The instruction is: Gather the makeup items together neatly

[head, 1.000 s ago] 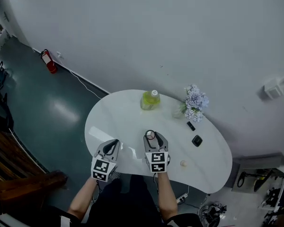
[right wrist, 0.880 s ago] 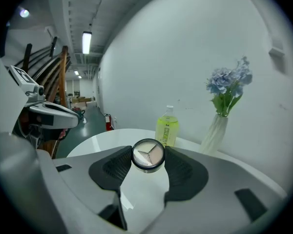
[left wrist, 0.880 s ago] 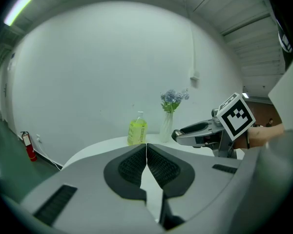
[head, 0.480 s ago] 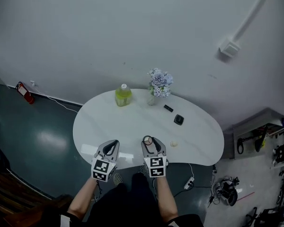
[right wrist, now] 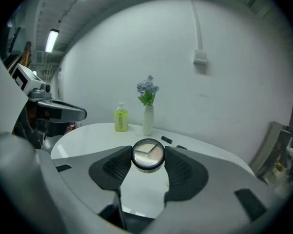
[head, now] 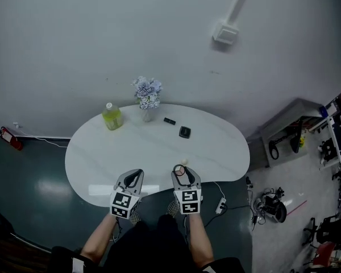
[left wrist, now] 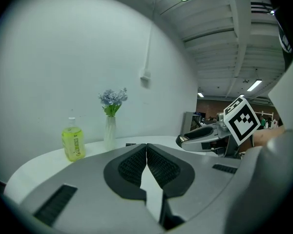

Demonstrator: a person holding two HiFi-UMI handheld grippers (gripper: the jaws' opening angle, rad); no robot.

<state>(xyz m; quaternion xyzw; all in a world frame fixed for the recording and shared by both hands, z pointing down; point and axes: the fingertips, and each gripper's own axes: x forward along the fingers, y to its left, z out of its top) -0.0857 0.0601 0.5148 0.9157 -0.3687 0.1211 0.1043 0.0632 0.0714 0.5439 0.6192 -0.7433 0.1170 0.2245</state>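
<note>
On the bench [head: 216,152], a bottle [head: 111,117] stands far left, a vase [head: 147,114] just right of it, then a stick [head: 169,120] and a case [head: 184,132] (nearer the middle). A compact [right wrist: 148,155] sits between the right gripper's [head: 182,170] fingers [right wrist: 178,172] at the near edge.

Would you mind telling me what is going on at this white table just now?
A person at the white kidney-shaped table holds a two-jaw gripper in each hand. The right gripper grips a small round dark-rimmed compact of beige powder near the table's front edge. The left gripper is shut and empty. A black square case, a short black stick and a tiny cream item lie apart on the table, not yet gathered; a yellow-green bottle and a white vase of pale blue flowers stand at the back.
</note>
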